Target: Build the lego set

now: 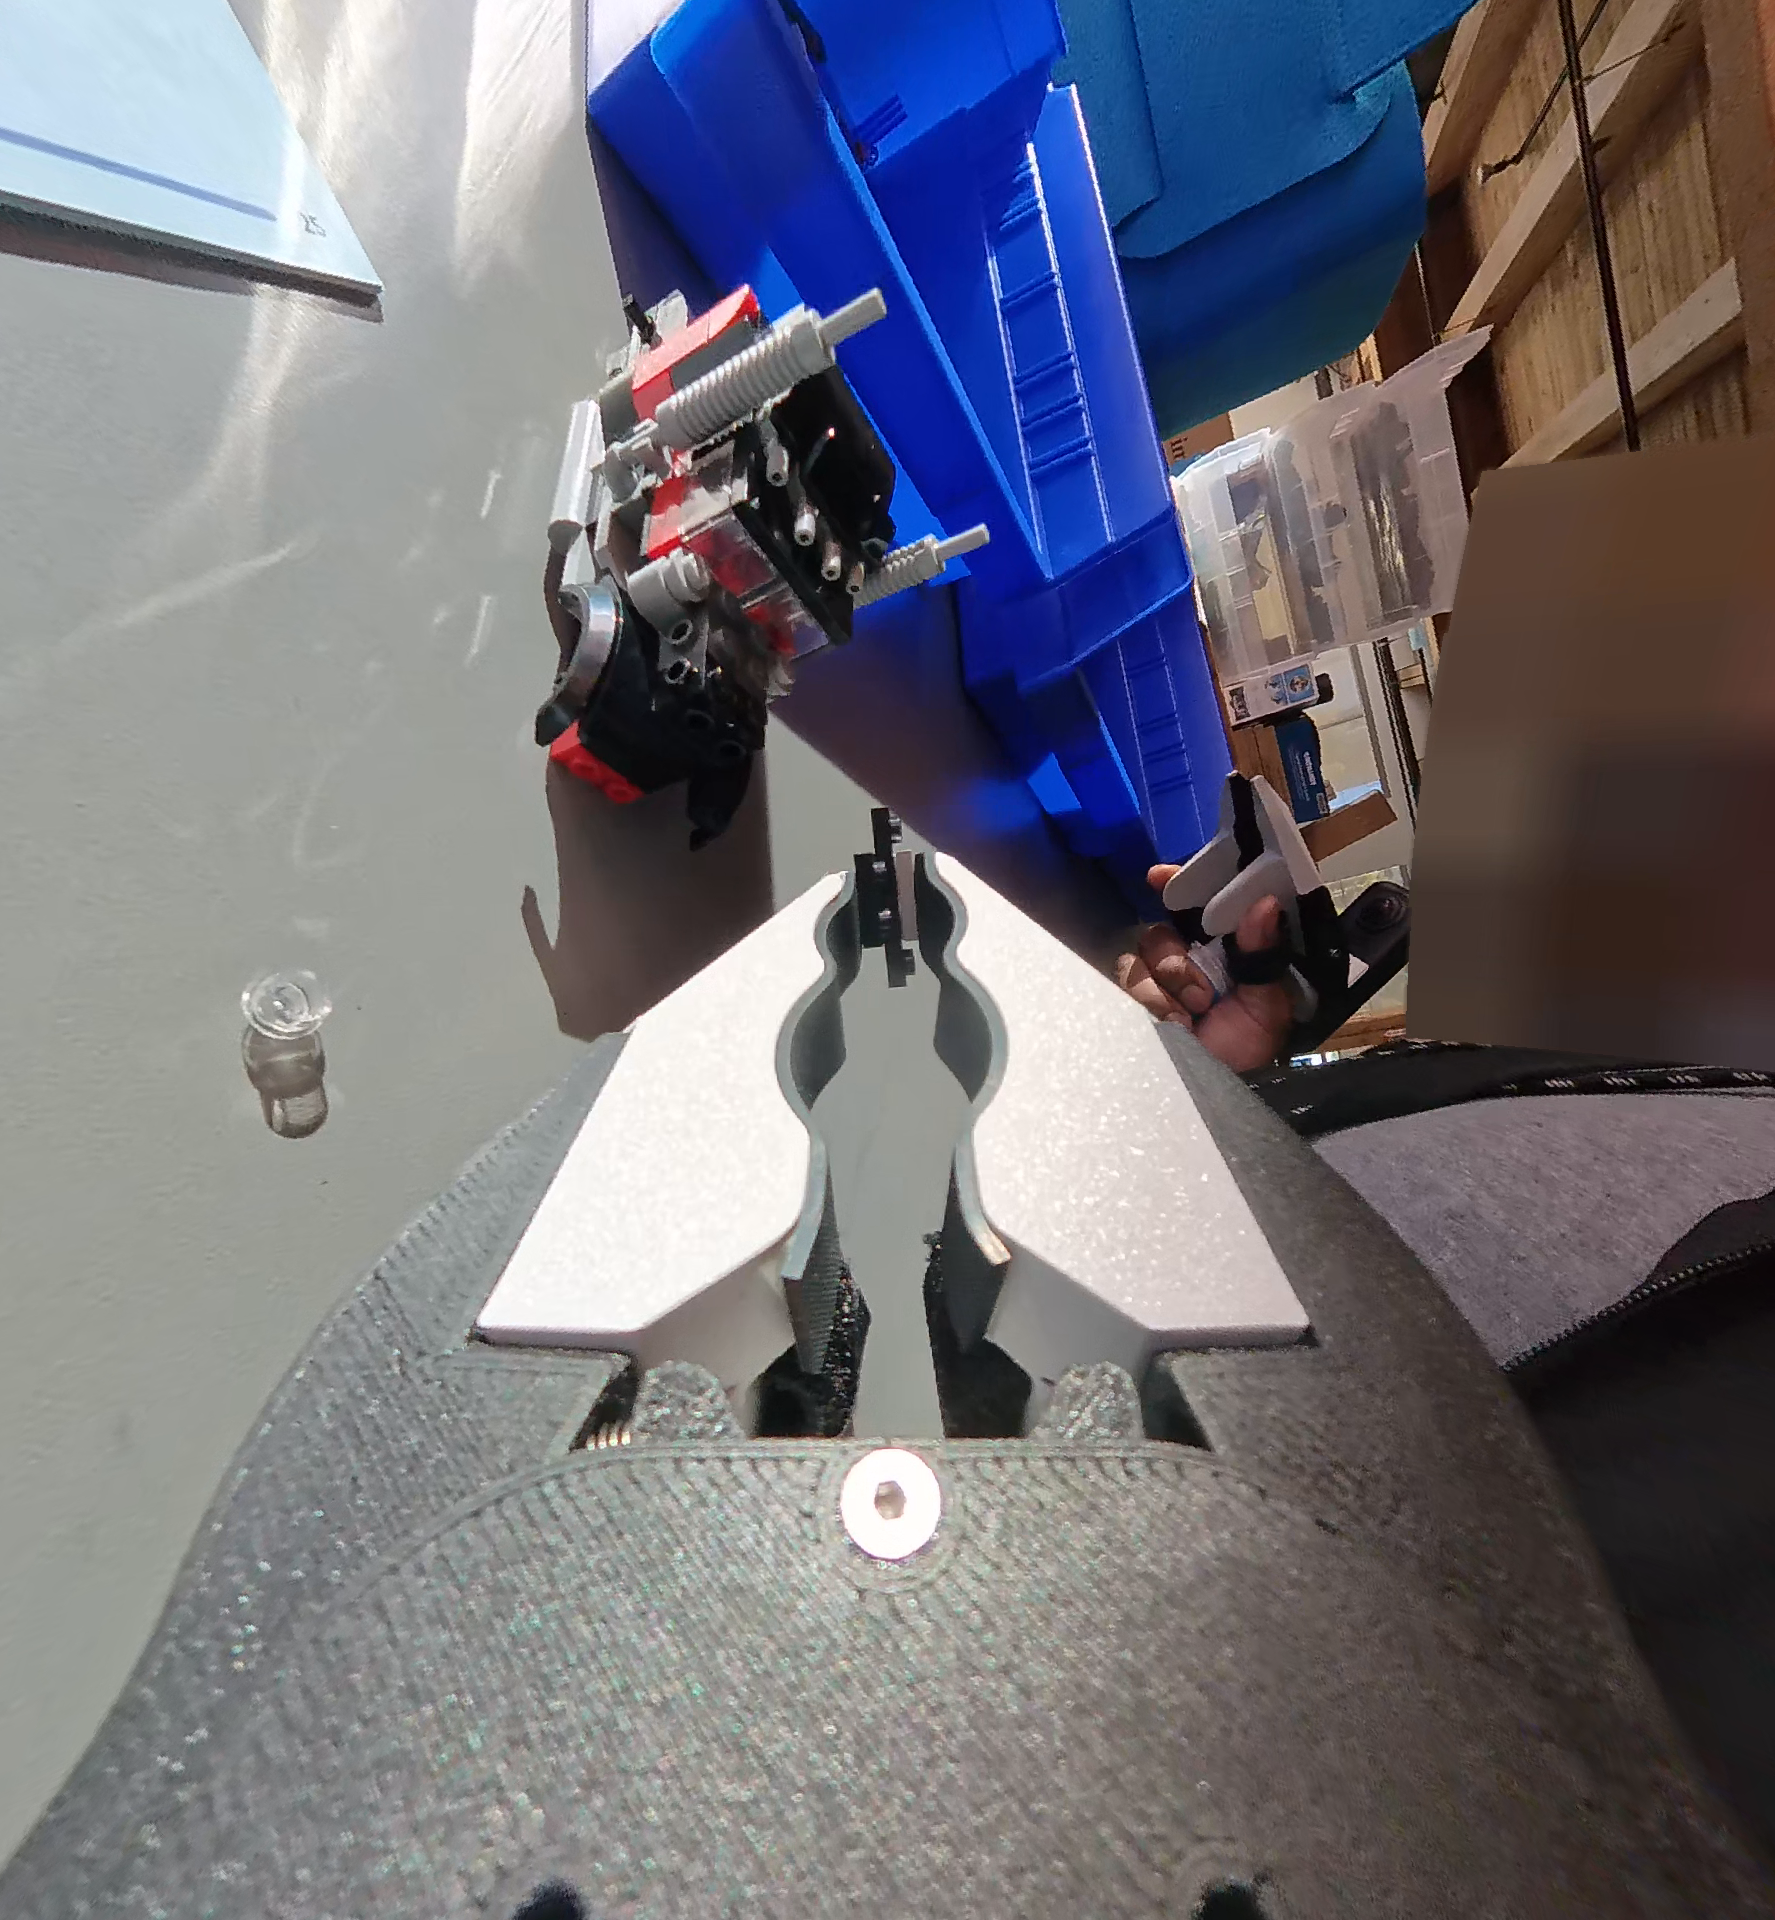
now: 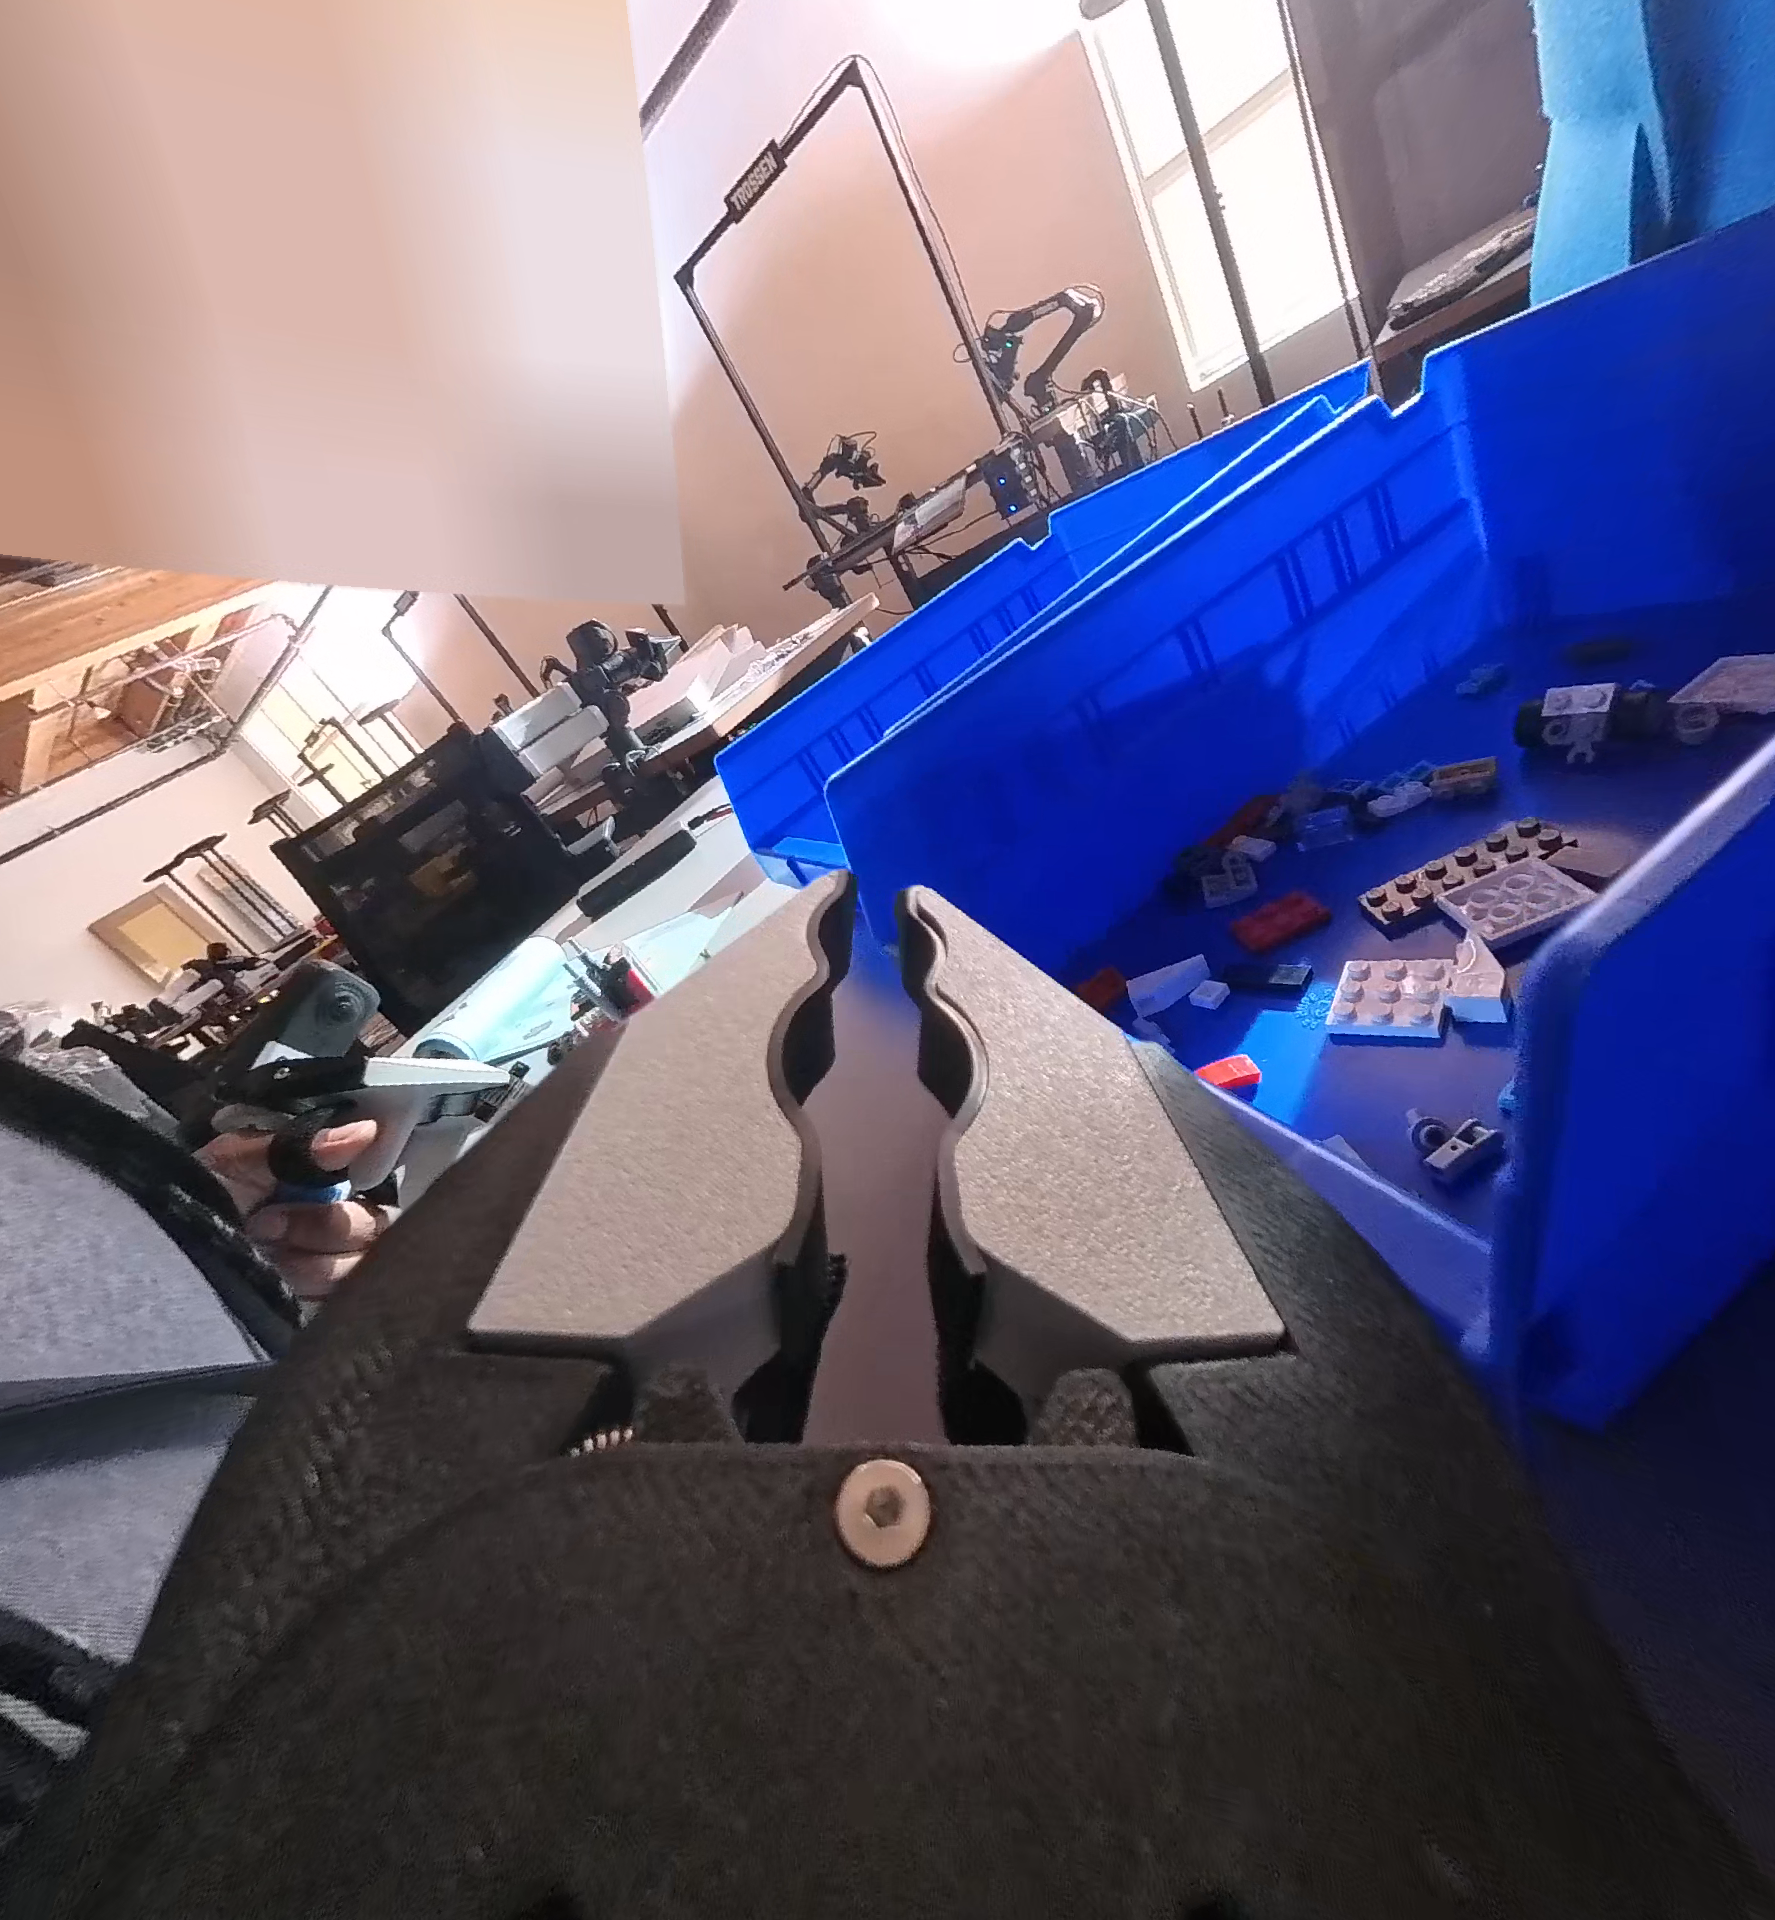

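Note:
My left gripper (image 1: 888, 883) is shut on a small black lego piece (image 1: 888, 909), held upright between its silver fingertips just above the white table. A partly built lego model (image 1: 717, 540) in red, black and grey, with grey threaded rods, stands on the table ahead of it, against a blue bin (image 1: 966, 312). My right gripper (image 2: 878, 899) has its jaws a narrow gap apart and holds nothing. It sits at the near wall of a blue bin (image 2: 1070, 727) that holds several loose lego pieces (image 2: 1382, 914). It also shows far right in the left wrist view (image 1: 1241, 873).
A small clear round lego piece (image 1: 285, 1008) lies alone on the table to the left. An instruction booklet (image 1: 114, 135) lies at the far left. A clear organiser box (image 1: 1319, 520) stands behind the bins. The left gripper (image 2: 488, 1086) shows at the left of the right wrist view. The grippers' ends are close to 30 centimetres from one another.

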The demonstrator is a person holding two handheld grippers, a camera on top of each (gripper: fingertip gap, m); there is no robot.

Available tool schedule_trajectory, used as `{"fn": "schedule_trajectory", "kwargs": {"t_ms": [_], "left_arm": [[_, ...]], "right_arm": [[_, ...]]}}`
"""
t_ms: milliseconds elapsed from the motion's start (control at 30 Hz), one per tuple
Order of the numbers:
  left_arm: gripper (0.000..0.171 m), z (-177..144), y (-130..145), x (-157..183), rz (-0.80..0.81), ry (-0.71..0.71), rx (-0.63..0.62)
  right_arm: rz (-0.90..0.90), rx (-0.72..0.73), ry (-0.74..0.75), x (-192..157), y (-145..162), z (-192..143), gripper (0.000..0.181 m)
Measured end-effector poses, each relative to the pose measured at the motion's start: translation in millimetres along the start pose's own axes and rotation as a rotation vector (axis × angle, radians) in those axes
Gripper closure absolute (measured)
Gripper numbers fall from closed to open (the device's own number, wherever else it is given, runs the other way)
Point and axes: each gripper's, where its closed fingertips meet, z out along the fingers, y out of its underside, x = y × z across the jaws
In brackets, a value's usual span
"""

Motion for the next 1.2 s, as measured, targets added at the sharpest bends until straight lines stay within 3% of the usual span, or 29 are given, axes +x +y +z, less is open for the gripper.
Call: {"fn": "schedule_trajectory", "kwargs": {"t_ms": [1200], "left_arm": [[0.161,-5.2,-5.0,4.8,-0.042,0.066,0.026]], "right_arm": [[-0.026,-0.07,0.066,6.8,9.7,10.3,0.173]]}}
